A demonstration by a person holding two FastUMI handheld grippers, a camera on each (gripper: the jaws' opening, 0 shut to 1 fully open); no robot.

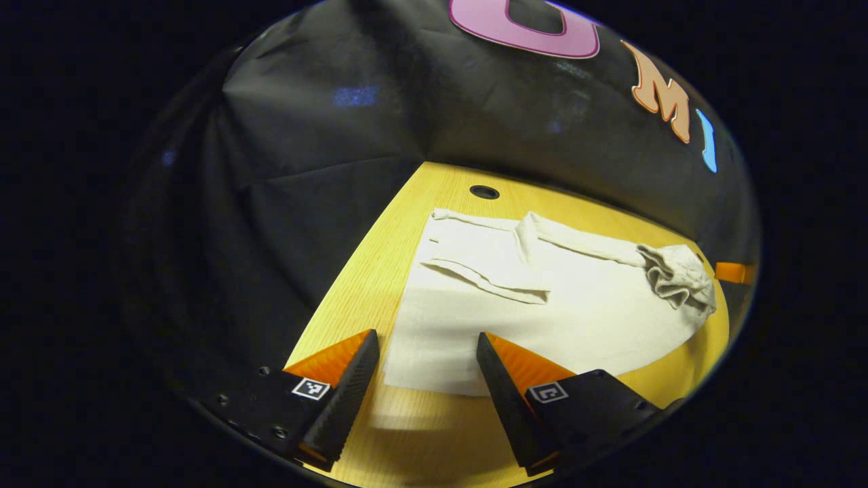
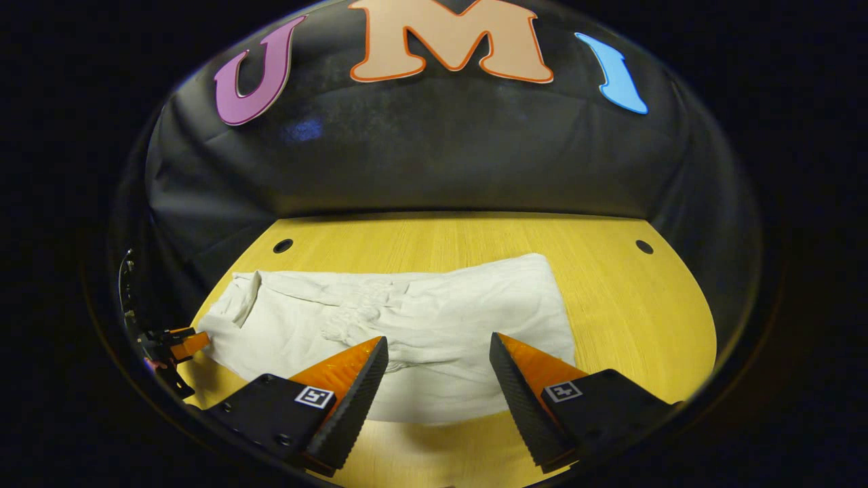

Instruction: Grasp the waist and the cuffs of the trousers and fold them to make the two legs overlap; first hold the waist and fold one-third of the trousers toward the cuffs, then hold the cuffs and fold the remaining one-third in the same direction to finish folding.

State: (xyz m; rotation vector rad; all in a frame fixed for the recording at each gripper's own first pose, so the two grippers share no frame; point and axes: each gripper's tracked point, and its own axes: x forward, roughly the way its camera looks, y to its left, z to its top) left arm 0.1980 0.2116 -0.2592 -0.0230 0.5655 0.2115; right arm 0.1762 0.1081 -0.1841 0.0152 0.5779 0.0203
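Trousers [image 1: 542, 305], pale and cream-coloured, lie spread flat on the yellow wooden table [image 1: 380, 251] in front of the booth's black cloth wall [image 1: 325, 149].

In the left gripper view, the left gripper [image 1: 426, 349] hovers low over the near edge of the table, tilted a little so the tabletop slants across the picture. Its two fingers stand wide apart with nothing between them; the left finger [image 1: 346, 379] is over bare wood just beside the cloth, and the right finger [image 1: 505, 383] is over the near hem of the trousers. A loose fold lies across the cloth at the far left, and a bunched, gathered end sits at the far right. A round hole [image 1: 484, 192] shows in the table beyond the cloth.

In the right gripper view, the right gripper [image 2: 439, 349] sits level above the near edge of the trousers [image 2: 407, 325], its fingers spread wide and gripping nothing. Both fingertips [image 2: 376, 352] hang over the cloth, whether touching it I cannot tell. At the far left edge the other gripper [image 2: 169, 346] appears close to the end of the trousers. Two round holes [image 2: 283, 245] mark the far table [image 2: 630, 305].
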